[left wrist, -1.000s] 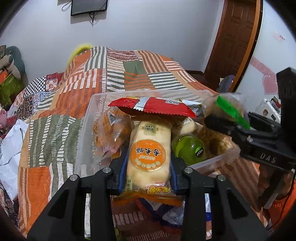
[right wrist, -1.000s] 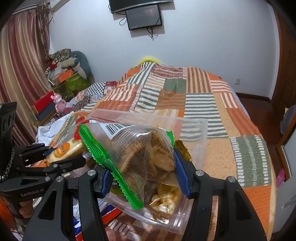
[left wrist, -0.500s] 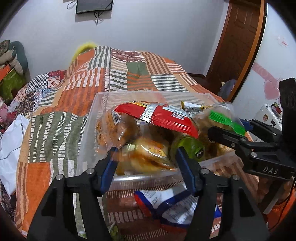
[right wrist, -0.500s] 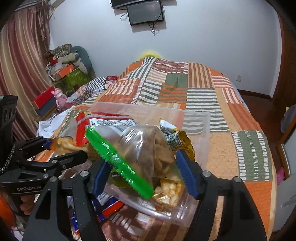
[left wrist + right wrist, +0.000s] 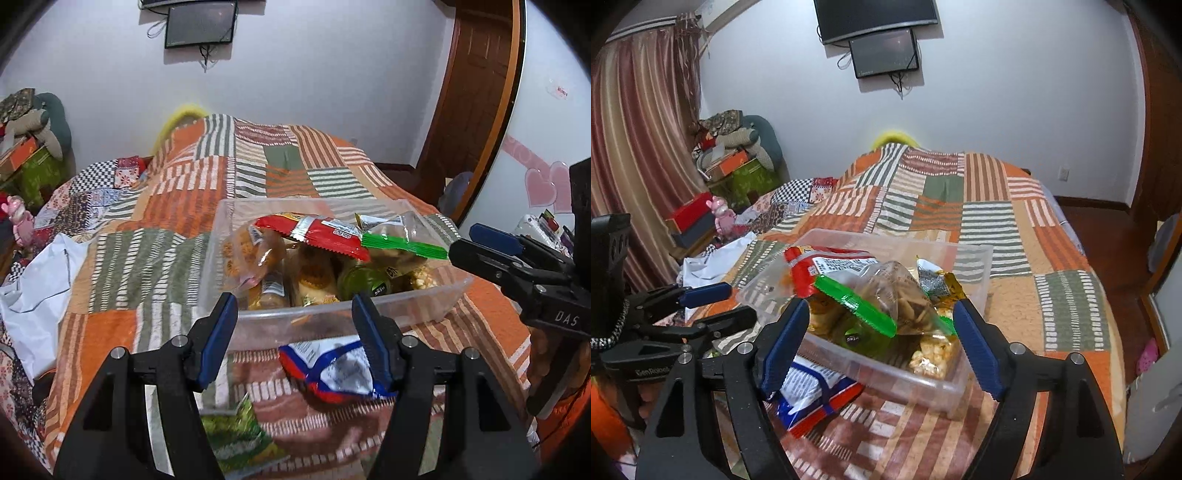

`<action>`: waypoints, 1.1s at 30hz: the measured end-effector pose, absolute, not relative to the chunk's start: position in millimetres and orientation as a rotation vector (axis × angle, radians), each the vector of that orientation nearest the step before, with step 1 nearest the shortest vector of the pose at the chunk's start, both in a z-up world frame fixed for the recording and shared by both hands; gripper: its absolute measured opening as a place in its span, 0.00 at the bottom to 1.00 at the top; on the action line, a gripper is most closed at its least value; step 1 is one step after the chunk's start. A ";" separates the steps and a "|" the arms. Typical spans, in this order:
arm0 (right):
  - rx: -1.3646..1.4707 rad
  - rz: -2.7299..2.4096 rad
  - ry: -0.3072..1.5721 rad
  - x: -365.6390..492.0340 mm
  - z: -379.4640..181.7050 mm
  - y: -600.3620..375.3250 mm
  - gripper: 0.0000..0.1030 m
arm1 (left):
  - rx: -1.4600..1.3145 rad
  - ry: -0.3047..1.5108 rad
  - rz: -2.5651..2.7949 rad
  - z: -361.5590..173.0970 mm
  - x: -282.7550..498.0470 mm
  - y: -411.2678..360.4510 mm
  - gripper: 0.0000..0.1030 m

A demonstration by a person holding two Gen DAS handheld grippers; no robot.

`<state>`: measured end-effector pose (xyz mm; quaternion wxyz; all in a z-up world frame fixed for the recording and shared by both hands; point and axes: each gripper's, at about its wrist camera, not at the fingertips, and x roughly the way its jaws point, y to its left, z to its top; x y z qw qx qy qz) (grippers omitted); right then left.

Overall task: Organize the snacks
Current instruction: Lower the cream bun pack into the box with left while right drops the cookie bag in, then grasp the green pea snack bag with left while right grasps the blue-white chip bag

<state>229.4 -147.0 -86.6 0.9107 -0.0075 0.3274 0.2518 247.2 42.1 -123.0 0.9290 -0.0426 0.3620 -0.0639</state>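
Left wrist view. Left gripper (image 5: 293, 325), black with blue pads: jaws apart, just opened, nothing between them; it hangs at six o'clock of the clear plastic rectangular bin (image 5: 454, 291), probably backing off after a drop. Bin contents, heaped loosely: red foil snack packet (image 5: 314, 236) lying across the top, clear bag with a green sealed edge (image 5: 402, 245) at its three o'clock, clear bag of round biscuits (image 5: 247, 254) at nine o'clock, green jelly cup (image 5: 364, 282) and a pale rice-cracker pack (image 5: 314, 280) beneath. Outside the bin, at six o'clock on the cover: blue, white and red crisp packet (image 5: 332, 373) and green packet (image 5: 236, 439), apparently not yet sorted. Right gripper (image 5: 491, 245) enters from three o'clock.

Right wrist view. Right gripper (image 5: 881, 339): jaws just spread and now wide; the green-edged bag (image 5: 886, 299) rests on the pile beyond them, no pad pressing on it, so judged released. Popcorn-like snack (image 5: 931, 358) shows through the bin's near corner. Blue, white and red packet (image 5: 812, 395) lies just outside the bin at seven o'clock. Left gripper (image 5: 713, 306) stands at nine o'clock.

Surface and room. Bed under a patchwork cover of orange, green and brown stripes (image 5: 997, 206); white wall with a dark mounted screen (image 5: 882, 51); striped curtain (image 5: 639, 140) at nine o'clock; brown wooden door (image 5: 476, 92) at two o'clock in the left view.
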 end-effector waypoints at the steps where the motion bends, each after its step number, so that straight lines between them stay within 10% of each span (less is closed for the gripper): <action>1: -0.022 0.519 0.672 226.5 -86.2 -146.5 0.75 | -0.087 0.736 -0.127 -121.0 241.3 43.9 0.62; 33: -0.078 0.609 0.832 188.8 -135.3 -93.2 0.80 | -0.195 0.933 -0.082 -209.7 198.7 83.8 0.65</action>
